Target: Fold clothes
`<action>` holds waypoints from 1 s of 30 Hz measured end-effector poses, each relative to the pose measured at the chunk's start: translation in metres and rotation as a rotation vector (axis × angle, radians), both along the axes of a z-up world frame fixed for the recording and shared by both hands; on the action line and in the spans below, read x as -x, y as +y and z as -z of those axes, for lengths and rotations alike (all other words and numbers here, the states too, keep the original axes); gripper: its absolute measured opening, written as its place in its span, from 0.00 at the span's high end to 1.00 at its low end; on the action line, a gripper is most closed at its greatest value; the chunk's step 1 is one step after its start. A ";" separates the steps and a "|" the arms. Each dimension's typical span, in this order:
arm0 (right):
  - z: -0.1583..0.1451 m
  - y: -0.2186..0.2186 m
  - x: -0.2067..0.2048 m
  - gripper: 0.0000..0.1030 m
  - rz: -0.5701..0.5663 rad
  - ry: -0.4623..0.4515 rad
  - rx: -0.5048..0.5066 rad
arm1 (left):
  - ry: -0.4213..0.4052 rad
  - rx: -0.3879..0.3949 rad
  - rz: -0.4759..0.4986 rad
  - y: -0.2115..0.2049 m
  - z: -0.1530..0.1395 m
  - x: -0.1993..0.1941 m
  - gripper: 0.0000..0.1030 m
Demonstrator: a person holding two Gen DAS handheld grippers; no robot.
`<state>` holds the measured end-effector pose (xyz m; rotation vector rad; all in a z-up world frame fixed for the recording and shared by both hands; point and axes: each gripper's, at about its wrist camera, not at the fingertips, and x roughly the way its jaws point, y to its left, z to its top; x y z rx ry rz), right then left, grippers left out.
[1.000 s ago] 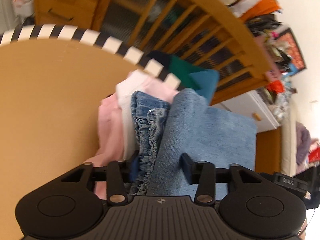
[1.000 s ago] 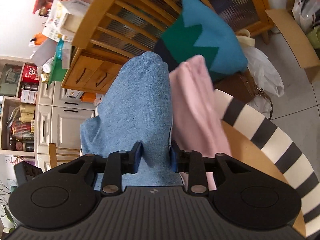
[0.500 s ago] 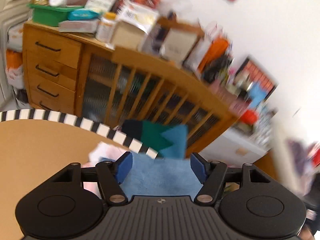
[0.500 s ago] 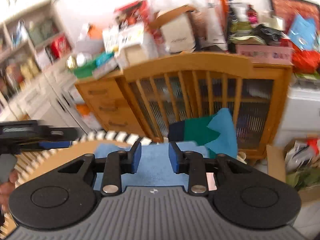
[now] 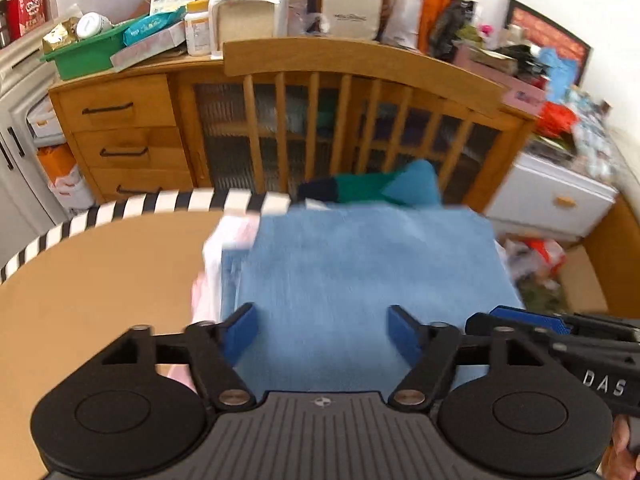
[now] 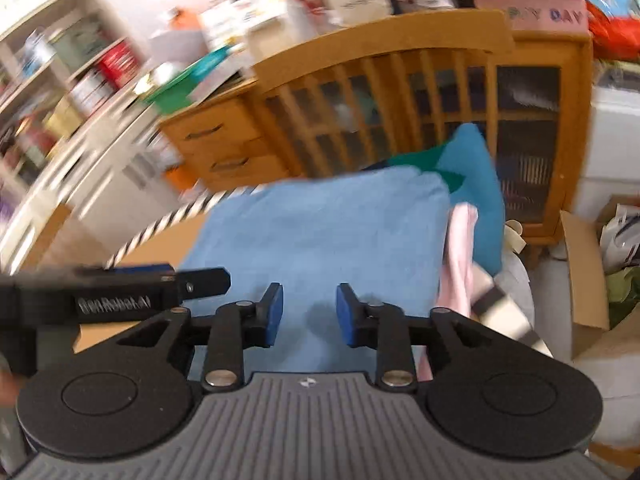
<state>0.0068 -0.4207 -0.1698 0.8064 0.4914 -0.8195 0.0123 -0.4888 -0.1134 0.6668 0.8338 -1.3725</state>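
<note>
A folded blue denim garment [image 5: 360, 272] lies flat on top of a pile at the table's far right edge. A pink garment [image 5: 206, 280] sticks out under its left side, and a teal and green one [image 5: 384, 190] hangs beyond it. My left gripper [image 5: 322, 334] hovers over the denim's near edge. Its jaws are opening wide and grip nothing. My right gripper [image 6: 310, 314] hovers above the same denim [image 6: 320, 232], its pads a narrow gap apart with no cloth pinched between them. The pink garment [image 6: 458, 256] droops off the right side.
The tan round table [image 5: 100, 280] has a black-and-white striped rim [image 5: 132, 210]. Behind it stand a wooden chair back [image 5: 352, 60] and a cluttered wooden cabinet [image 5: 120, 120]. A cardboard box [image 6: 588, 280] and bags sit on the floor at right.
Both grippers have let go of the denim, pulled back and risen while rolling level. The denim now lies flat on the pile. The left jaws have spread wider.
</note>
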 end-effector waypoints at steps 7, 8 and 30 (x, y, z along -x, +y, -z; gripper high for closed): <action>0.013 0.048 -0.017 0.68 -0.041 0.120 -0.040 | 0.010 -0.168 -0.019 0.021 0.041 0.008 0.22; 0.015 0.051 -0.019 0.68 -0.029 0.120 -0.051 | 0.027 -0.172 -0.036 0.023 0.042 0.006 0.23; -0.042 0.189 0.022 0.19 0.070 0.065 0.039 | -0.030 -0.024 0.029 0.105 -0.016 0.041 0.00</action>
